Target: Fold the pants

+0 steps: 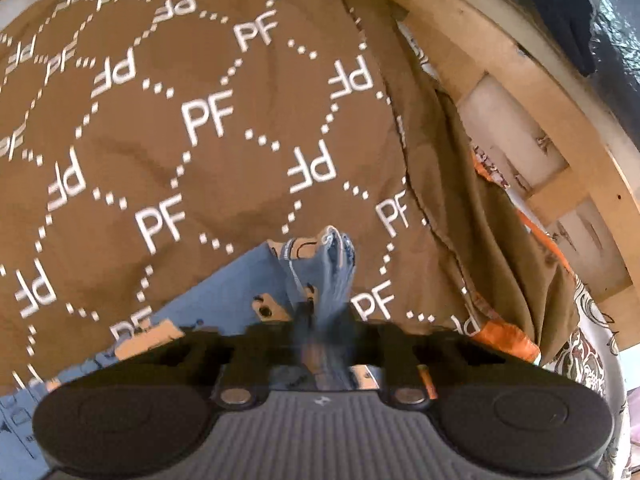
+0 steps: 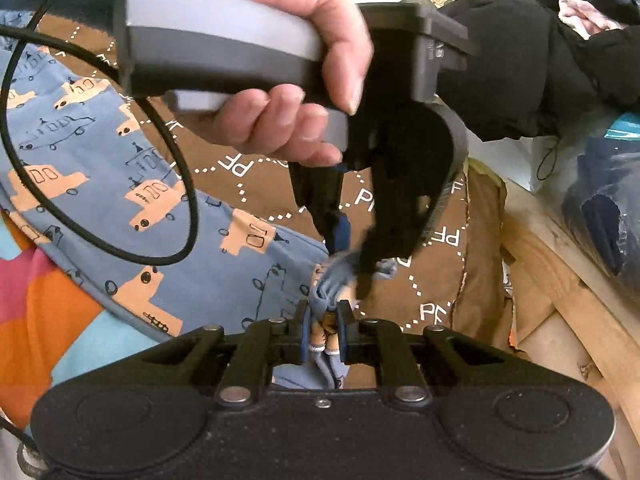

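The pants [image 2: 120, 184] are small, light blue with orange truck prints, and lie on a brown "PF" patterned blanket [image 1: 168, 128]. My left gripper [image 1: 324, 320] is shut on a bunched edge of the pants [image 1: 332, 264]. In the right wrist view the left gripper [image 2: 348, 256] hangs from a hand and pinches the same bunch from above. My right gripper [image 2: 324, 320] is shut on that bunch of pants fabric just below the left one. The rest of the pants spreads to the left.
A wooden bed frame [image 1: 532, 92] runs along the right side. Black clothing [image 2: 520, 72] and bags lie at the upper right. A colourful sheet [image 2: 48, 300] shows at the lower left. A black cable [image 2: 100, 236] loops over the pants.
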A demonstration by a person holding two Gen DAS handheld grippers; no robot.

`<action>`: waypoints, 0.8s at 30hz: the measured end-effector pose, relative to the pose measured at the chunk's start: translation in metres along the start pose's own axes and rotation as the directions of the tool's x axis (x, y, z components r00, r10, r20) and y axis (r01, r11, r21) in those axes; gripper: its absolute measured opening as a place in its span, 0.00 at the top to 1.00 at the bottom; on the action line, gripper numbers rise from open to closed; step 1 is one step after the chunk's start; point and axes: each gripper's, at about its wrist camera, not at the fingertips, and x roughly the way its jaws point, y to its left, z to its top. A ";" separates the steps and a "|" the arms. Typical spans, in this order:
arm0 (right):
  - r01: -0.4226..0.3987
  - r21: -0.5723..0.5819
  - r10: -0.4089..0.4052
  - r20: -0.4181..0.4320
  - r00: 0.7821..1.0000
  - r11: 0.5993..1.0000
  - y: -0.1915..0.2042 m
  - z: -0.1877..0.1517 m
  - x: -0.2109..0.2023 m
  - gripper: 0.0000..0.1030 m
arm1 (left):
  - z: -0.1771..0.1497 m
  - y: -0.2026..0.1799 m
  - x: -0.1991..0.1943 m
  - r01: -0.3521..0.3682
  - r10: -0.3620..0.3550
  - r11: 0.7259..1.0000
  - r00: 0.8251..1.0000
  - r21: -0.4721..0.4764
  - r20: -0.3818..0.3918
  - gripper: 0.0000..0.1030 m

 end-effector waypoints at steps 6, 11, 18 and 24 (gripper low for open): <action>-0.001 0.022 0.001 -0.010 1.000 1.000 -0.004 -0.002 0.000 0.77 | -0.009 0.021 -0.007 0.088 -0.084 0.988 0.996 -0.128 0.043 0.89; -0.027 0.058 0.026 0.011 1.000 0.998 -0.008 0.005 -0.002 0.81 | -0.018 0.035 -0.021 0.131 -0.116 0.974 0.989 -0.187 0.088 0.90; -0.165 0.109 0.156 0.087 0.984 0.980 0.005 0.023 -0.022 0.85 | -0.053 0.070 -0.065 0.190 -0.143 0.942 0.973 -0.278 0.180 0.90; -0.363 0.142 0.347 0.123 0.930 0.921 0.018 0.038 -0.027 0.86 | -0.095 0.109 -0.099 0.194 -0.111 0.909 0.966 -0.369 0.235 0.90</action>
